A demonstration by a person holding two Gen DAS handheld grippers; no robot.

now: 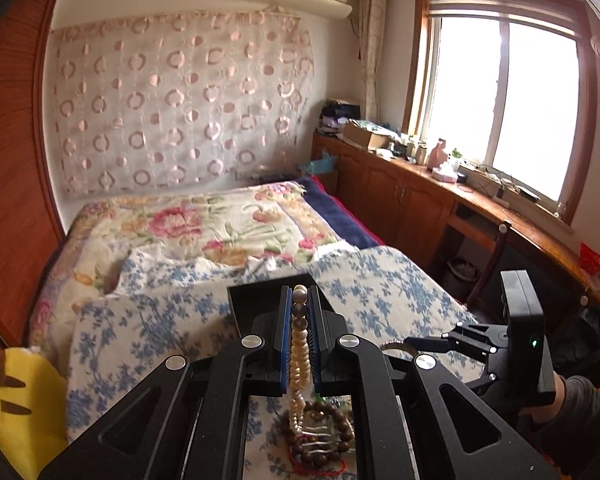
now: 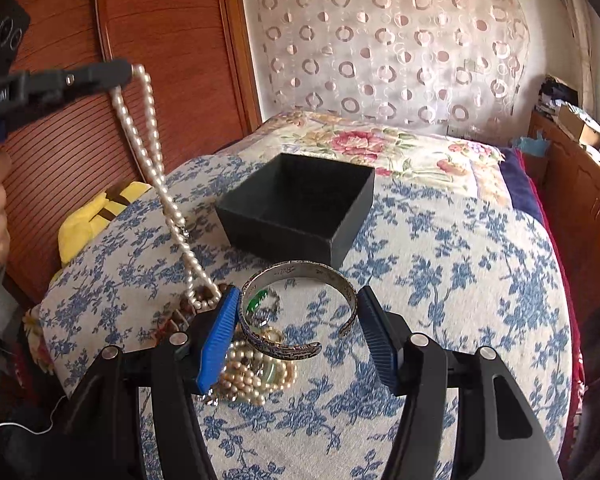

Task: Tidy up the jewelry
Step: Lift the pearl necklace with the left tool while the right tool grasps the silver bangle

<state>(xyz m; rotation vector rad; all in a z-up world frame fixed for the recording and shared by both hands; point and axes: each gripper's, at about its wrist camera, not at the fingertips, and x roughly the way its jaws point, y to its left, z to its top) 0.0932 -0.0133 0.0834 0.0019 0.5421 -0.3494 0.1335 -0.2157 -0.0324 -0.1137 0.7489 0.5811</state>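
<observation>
The left tool [image 2: 130, 74] is pressed together on a pearl necklace [image 2: 156, 160], pinching the strand near its top so the rest hangs in a long loop below the tips. The loop's lower end is not yet clear of the jewelry pile [image 2: 244, 376] on the bed [image 2: 440, 280]; it rests among dark wooden beads [image 1: 324, 436] directly under that tool. The right tool [image 2: 296, 336] is spread, and a silver cuff bracelet [image 2: 300, 304] sits between its blue pads [image 2: 216, 344]; whether the pads press on it cannot be told. An open black box [image 2: 300, 204], empty as far as can be seen, sits on the bed just ahead of the right tool's tips and to the right of the hanging strand.

The step in hand looks like lifting the necklace out of the pile for the box. The next move calls for raising the left tool until the strand hangs free of the beads, then carrying it over the box before letting go, watching for a snag.
</observation>
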